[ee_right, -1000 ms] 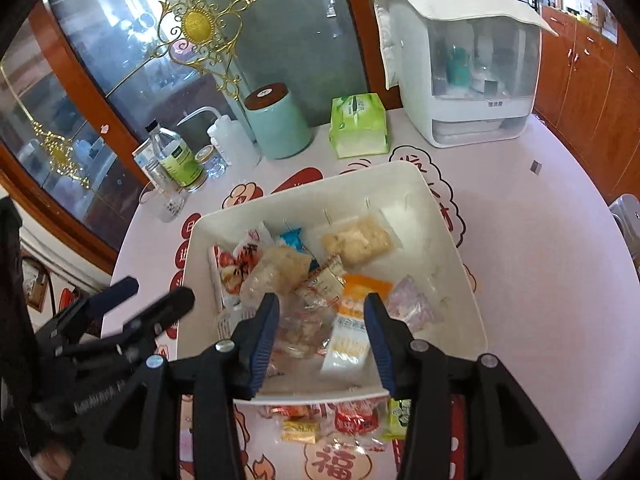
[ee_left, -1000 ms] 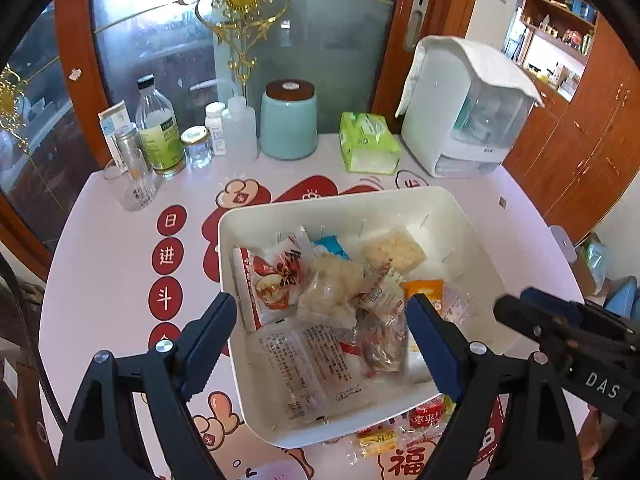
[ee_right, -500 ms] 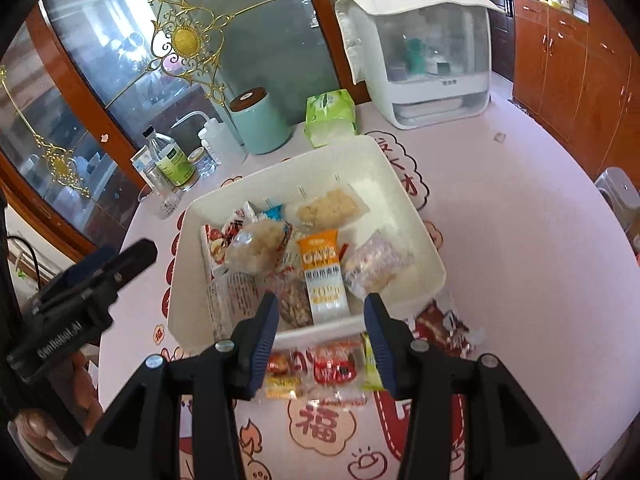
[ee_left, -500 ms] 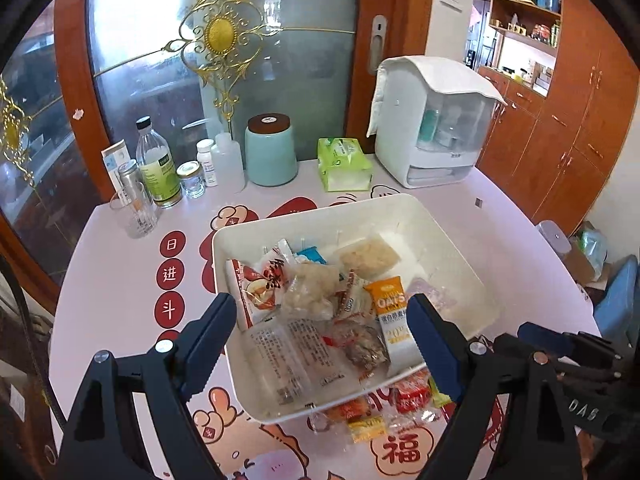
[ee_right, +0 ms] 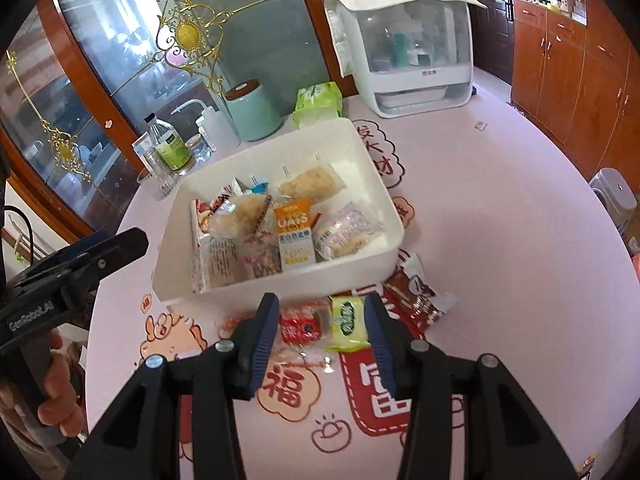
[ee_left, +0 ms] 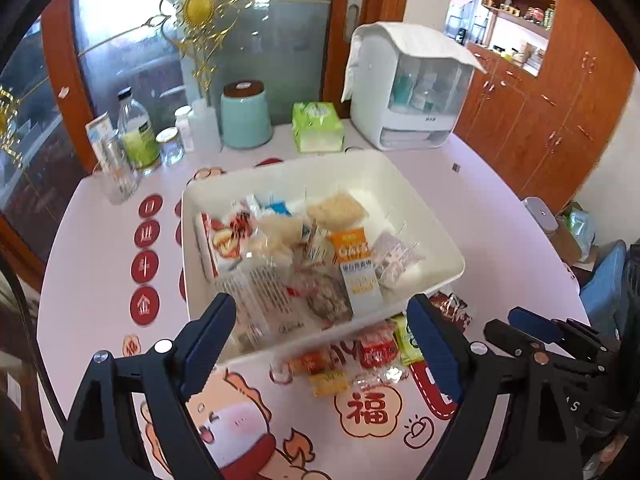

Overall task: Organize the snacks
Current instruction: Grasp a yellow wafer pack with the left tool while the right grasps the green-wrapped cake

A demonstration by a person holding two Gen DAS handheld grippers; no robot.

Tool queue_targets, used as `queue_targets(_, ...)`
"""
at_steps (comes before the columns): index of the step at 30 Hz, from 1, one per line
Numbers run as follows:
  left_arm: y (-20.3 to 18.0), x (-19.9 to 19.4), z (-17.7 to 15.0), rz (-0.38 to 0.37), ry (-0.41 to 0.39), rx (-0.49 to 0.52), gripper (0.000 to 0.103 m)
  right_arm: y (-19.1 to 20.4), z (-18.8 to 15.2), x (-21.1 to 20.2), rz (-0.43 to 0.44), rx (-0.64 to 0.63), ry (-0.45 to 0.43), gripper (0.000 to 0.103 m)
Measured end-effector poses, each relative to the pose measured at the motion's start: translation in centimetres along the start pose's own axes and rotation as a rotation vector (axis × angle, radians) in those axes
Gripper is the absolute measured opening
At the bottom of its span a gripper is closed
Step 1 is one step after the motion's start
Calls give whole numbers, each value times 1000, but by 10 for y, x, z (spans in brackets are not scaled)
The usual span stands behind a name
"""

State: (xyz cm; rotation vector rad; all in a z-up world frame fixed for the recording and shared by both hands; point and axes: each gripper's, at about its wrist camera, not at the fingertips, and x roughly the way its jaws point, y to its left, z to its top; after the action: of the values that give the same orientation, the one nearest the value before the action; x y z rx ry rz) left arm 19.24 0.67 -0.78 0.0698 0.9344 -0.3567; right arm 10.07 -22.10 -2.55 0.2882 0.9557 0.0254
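Both tools hang above the table with jaws spread and nothing between them. Just ahead of the right gripper [ee_right: 320,322], a red packet [ee_right: 301,326] and a yellow-green packet [ee_right: 347,324] lie in line with its gap, the yellow-green one's long axis running away from the jaws; a brown wrapper [ee_right: 416,294] lies slantwise beyond the right fingertip. Past them sits the white bin [ee_right: 280,280], where an orange oats pack [ee_right: 295,234] points lengthwise toward the far wall. The left gripper [ee_left: 320,332] frames the bin's near edge.
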Motion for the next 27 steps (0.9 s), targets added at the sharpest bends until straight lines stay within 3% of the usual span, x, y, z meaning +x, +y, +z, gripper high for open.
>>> queue_targets(8,-3,28,-31,25,84,-68,87,-30,-19,11,2,-33,37,45)
queue_targets(19,-7,77,-77,72,160,-121,87,-61,-38,59,20,-232,140,45)
queue_targets(27,-1,112,-105,103,187,-176,86,-55,-39,105,109,-173,208,45)
